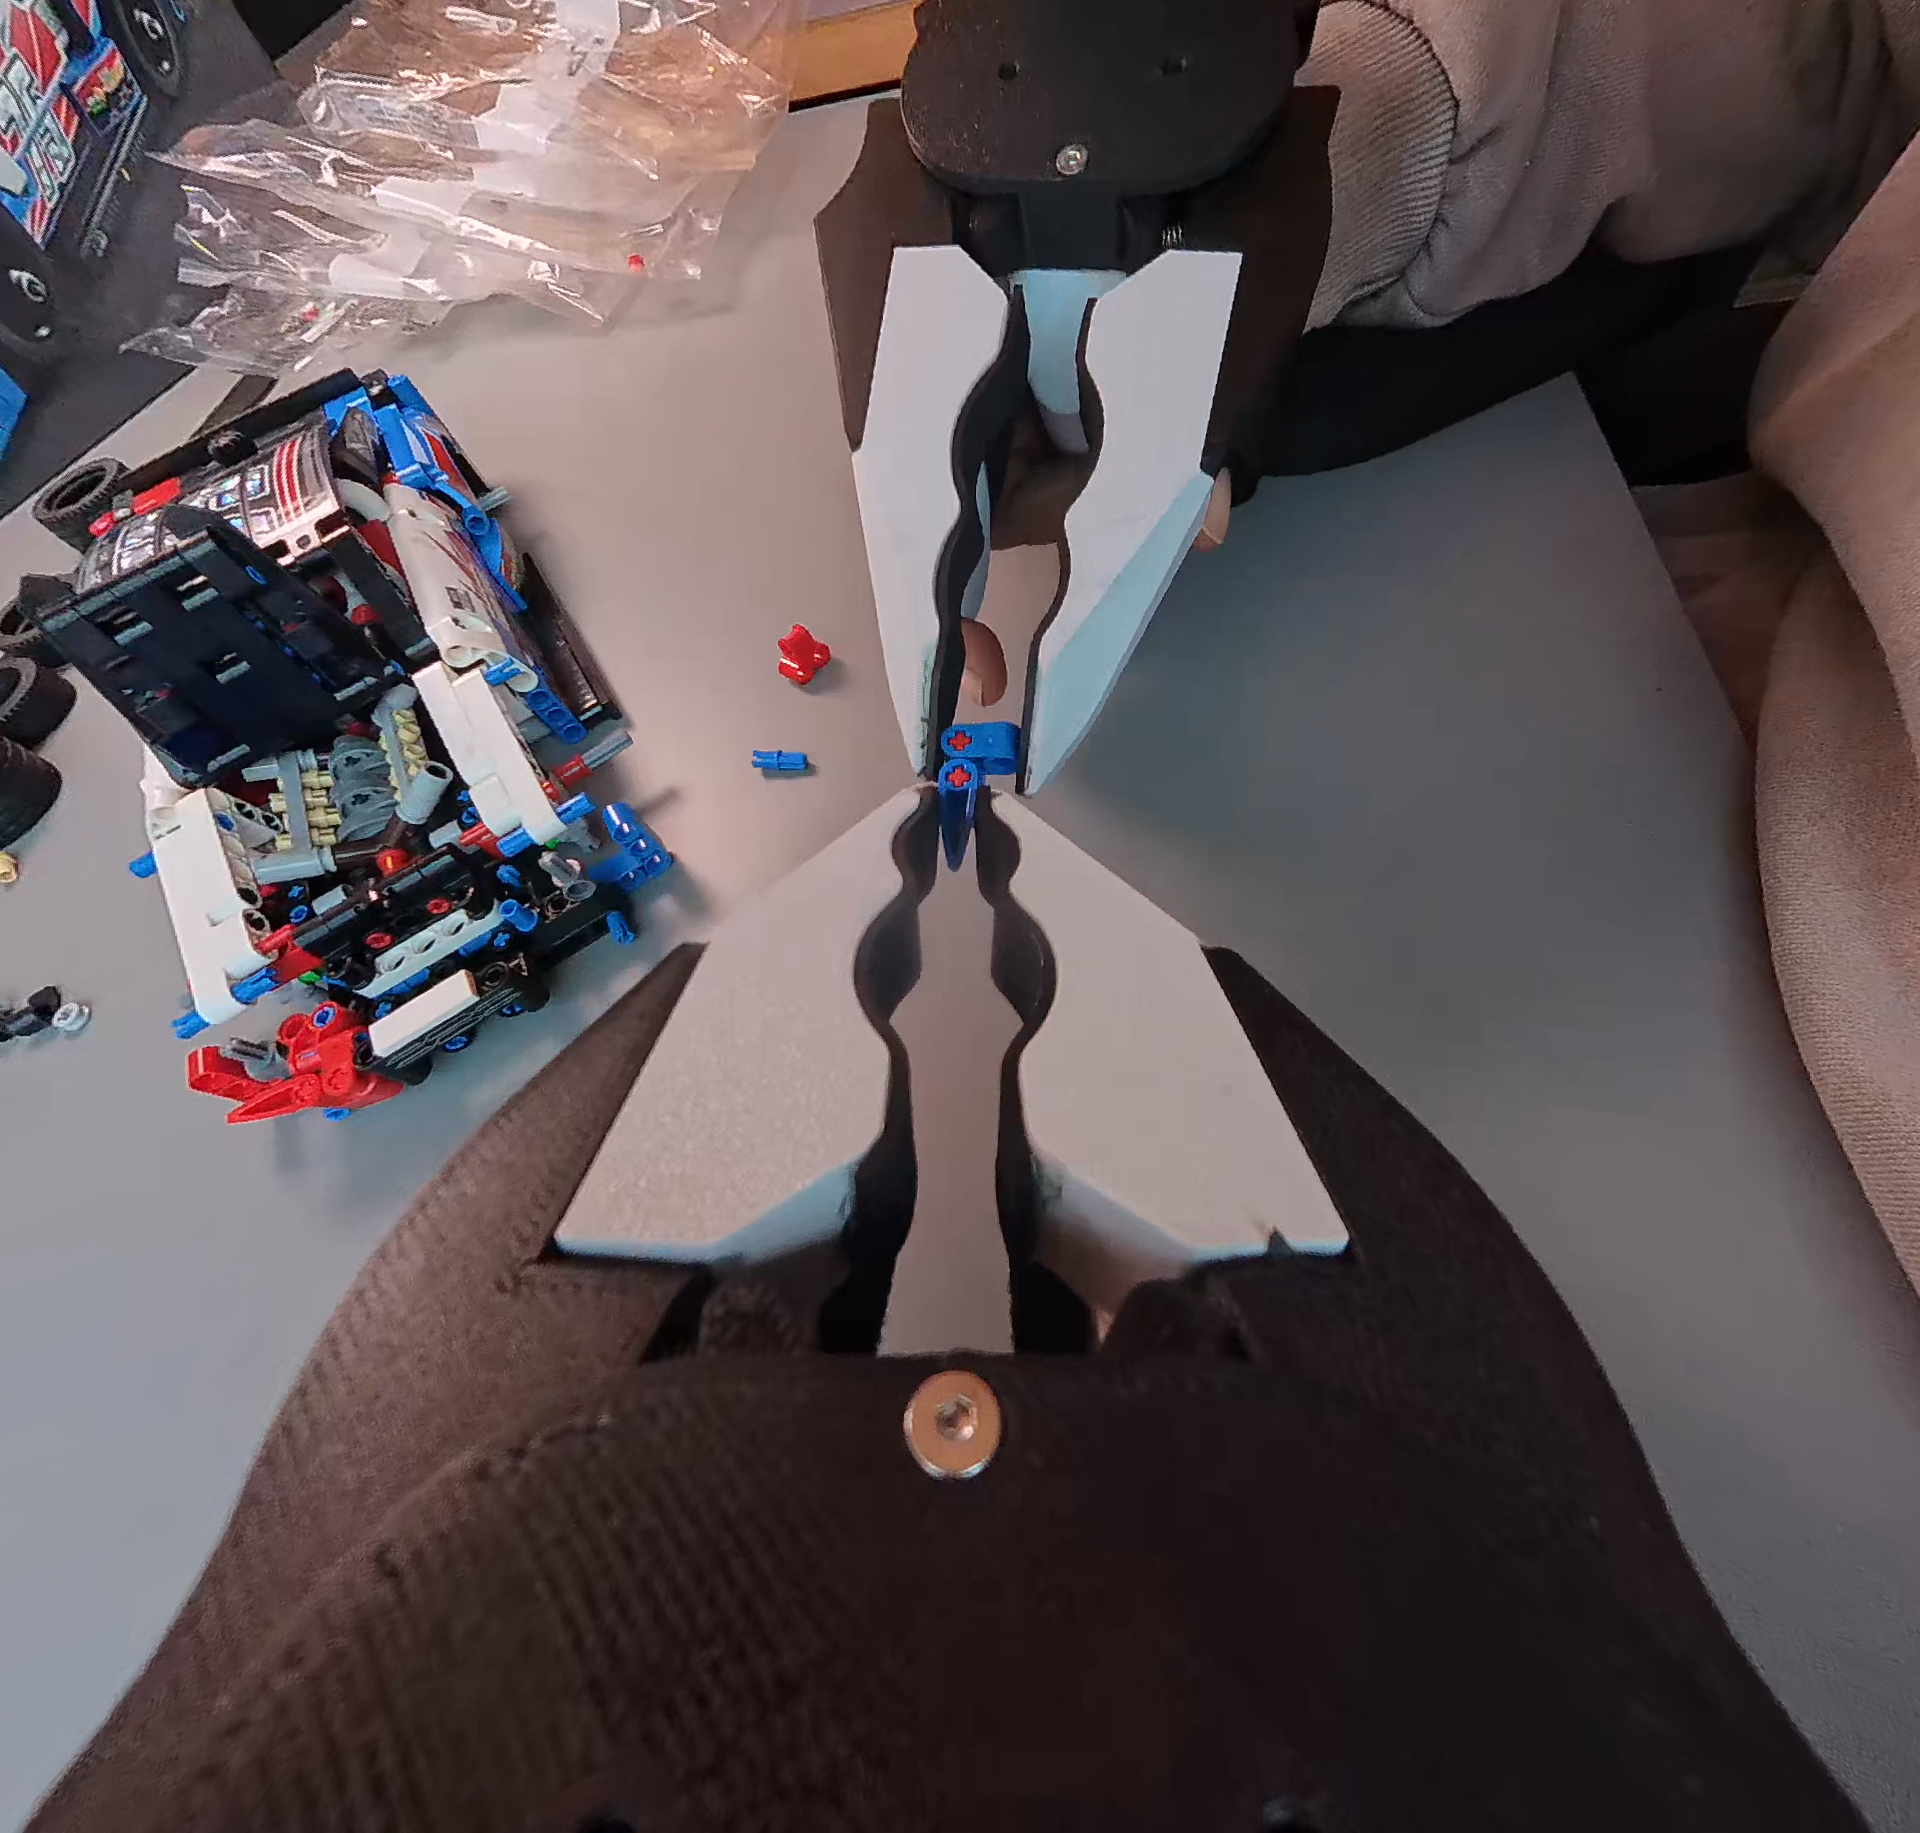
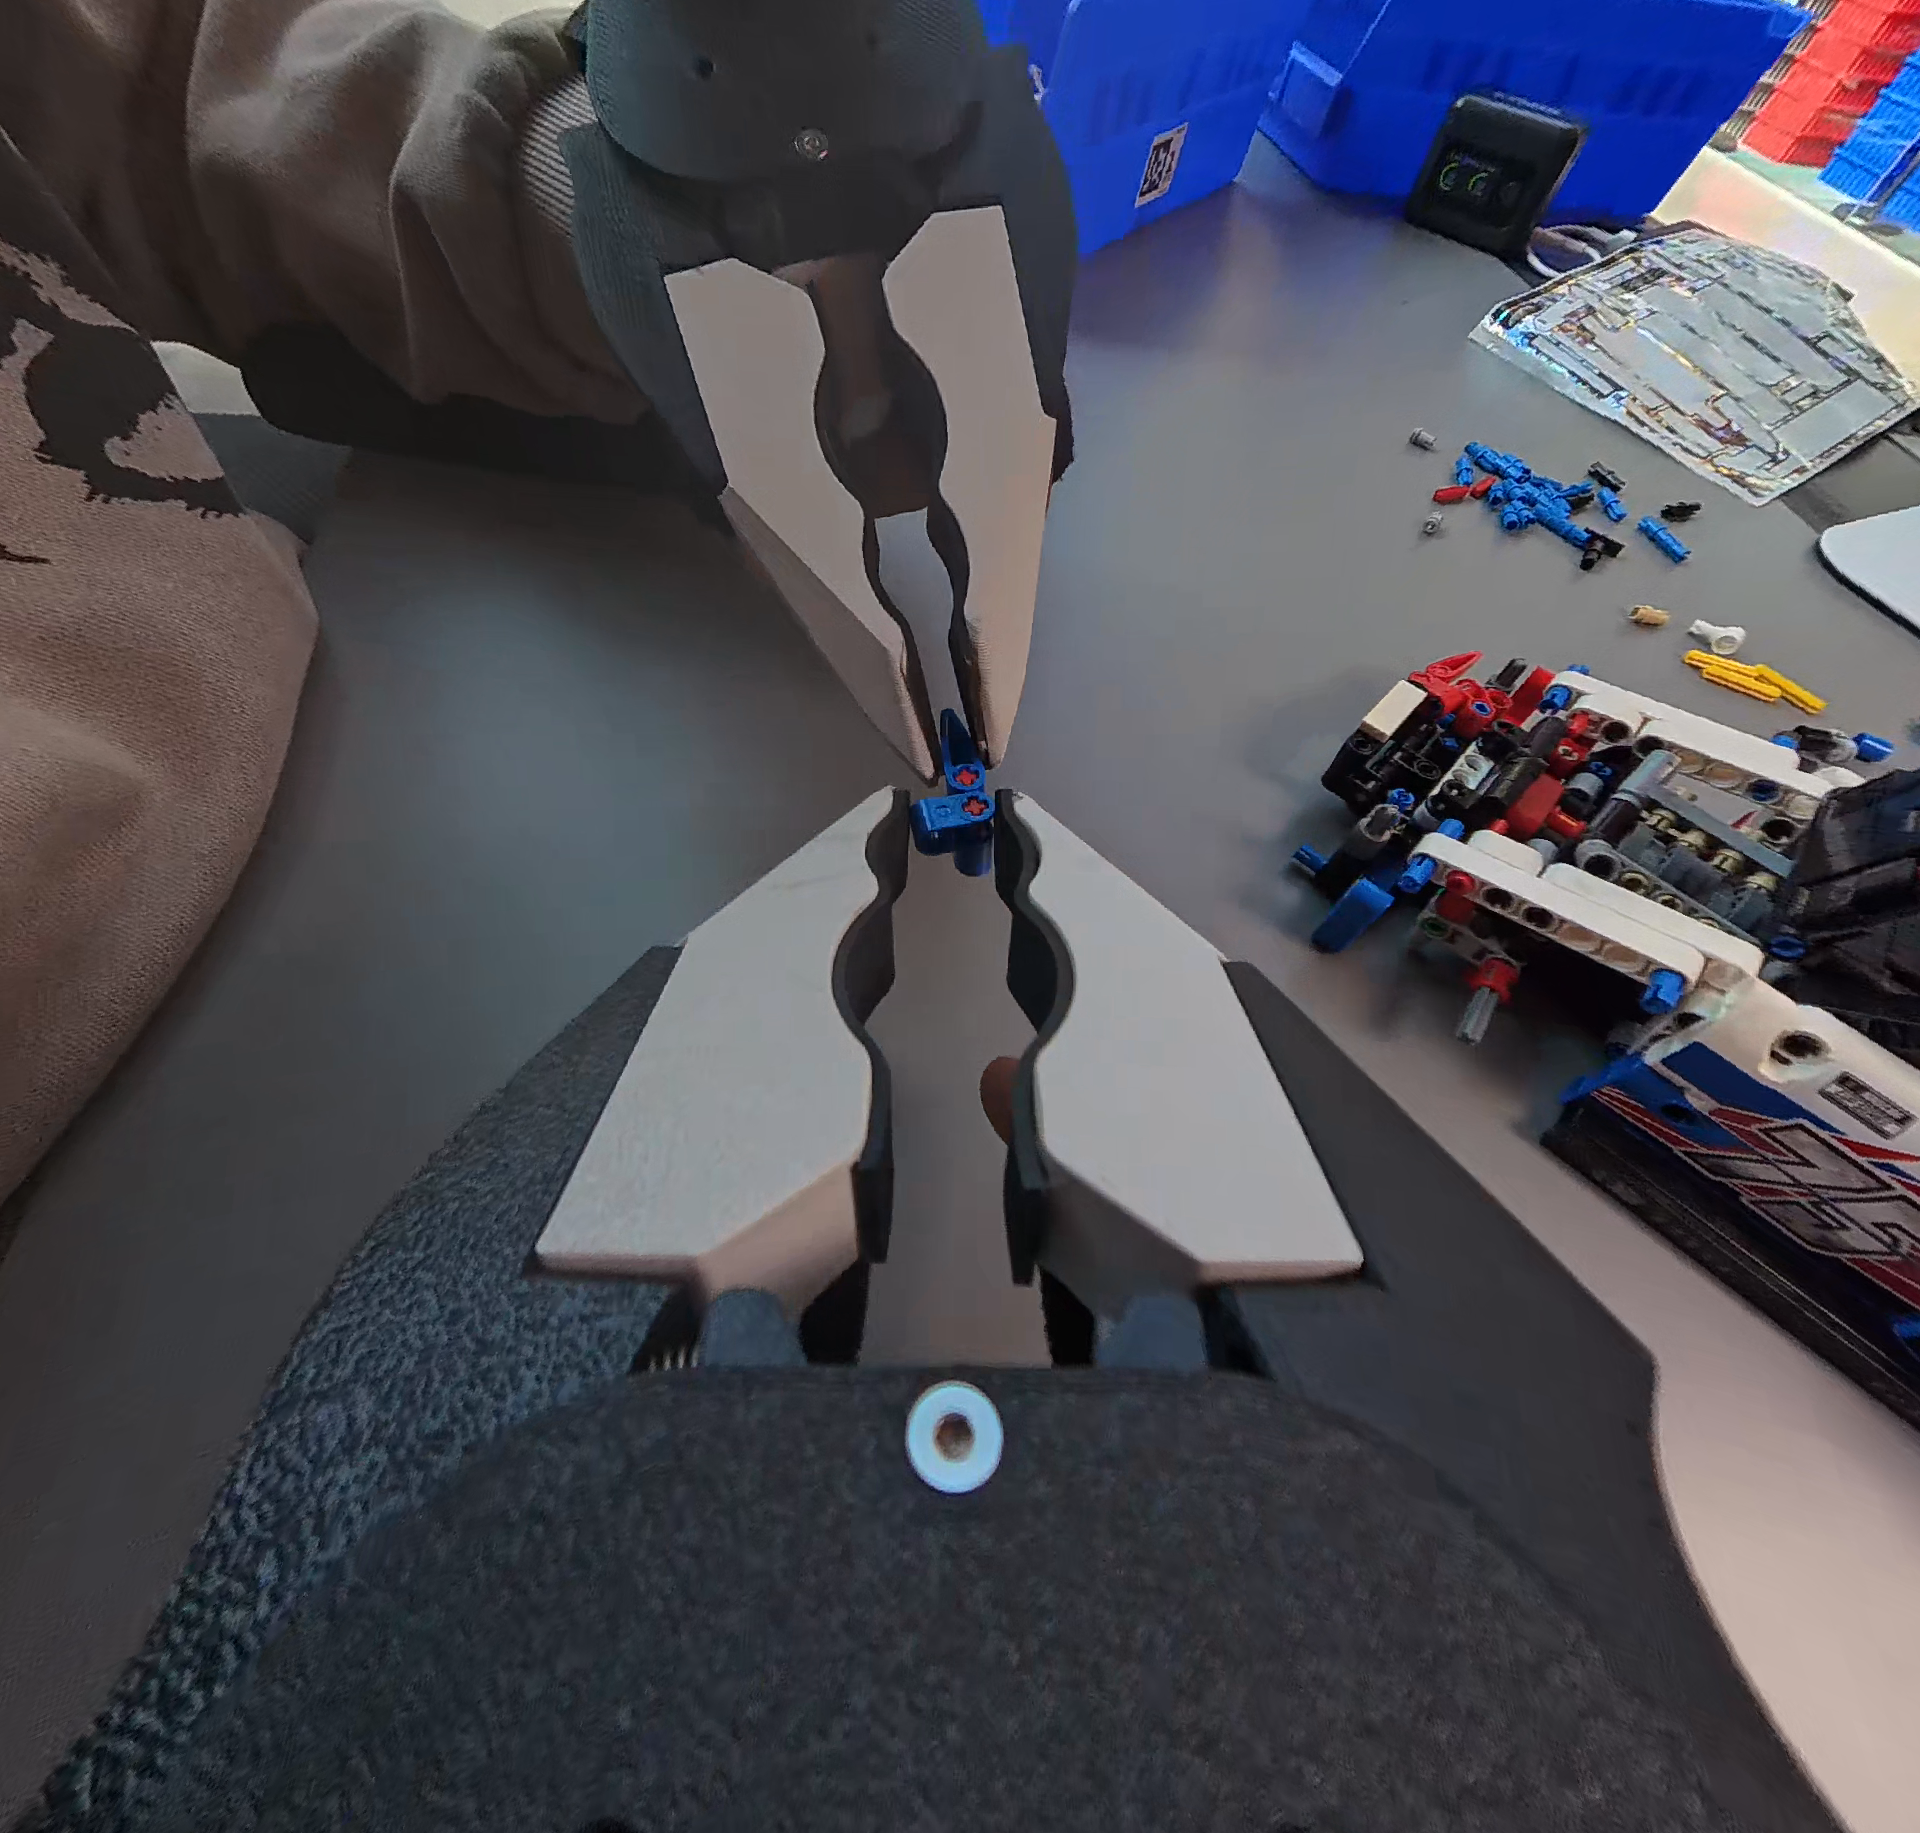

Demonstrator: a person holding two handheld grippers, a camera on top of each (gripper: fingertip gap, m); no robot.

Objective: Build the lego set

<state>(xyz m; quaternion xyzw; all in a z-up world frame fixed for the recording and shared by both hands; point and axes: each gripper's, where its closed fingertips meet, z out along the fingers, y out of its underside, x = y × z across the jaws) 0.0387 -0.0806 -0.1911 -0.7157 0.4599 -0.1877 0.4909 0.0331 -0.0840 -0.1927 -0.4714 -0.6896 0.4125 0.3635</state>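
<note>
My left gripper (image 1: 956,794) is shut on a narrow blue pointed Lego piece (image 1: 956,827). My right gripper (image 1: 977,775) comes in from the far side, tip to tip, shut on a small blue connector (image 1: 985,742). Both pieces show a red axle end and touch each other just above the grey table. In the right wrist view my right gripper (image 2: 948,798) holds the connector (image 2: 948,819) and the left gripper (image 2: 958,765) holds the pointed piece (image 2: 956,739). The part-built Lego car (image 1: 343,744) lies left of the grippers, and it also shows in the right wrist view (image 2: 1621,900).
A red piece (image 1: 802,653) and a blue pin (image 1: 779,761) lie between the car and the grippers. Plastic bags (image 1: 499,142), the set's box (image 1: 73,69) and tyres (image 1: 31,723) are at the far left. A pile of pins (image 2: 1538,505), yellow axles (image 2: 1756,687), a shiny sheet (image 2: 1704,360) and blue bins (image 2: 1455,48) are near the car. Both grippers' tips are close together, under 4 cm apart. The part-built Lego car (image 1: 343,744) is about 15 centimeters from my right fingertips.
</note>
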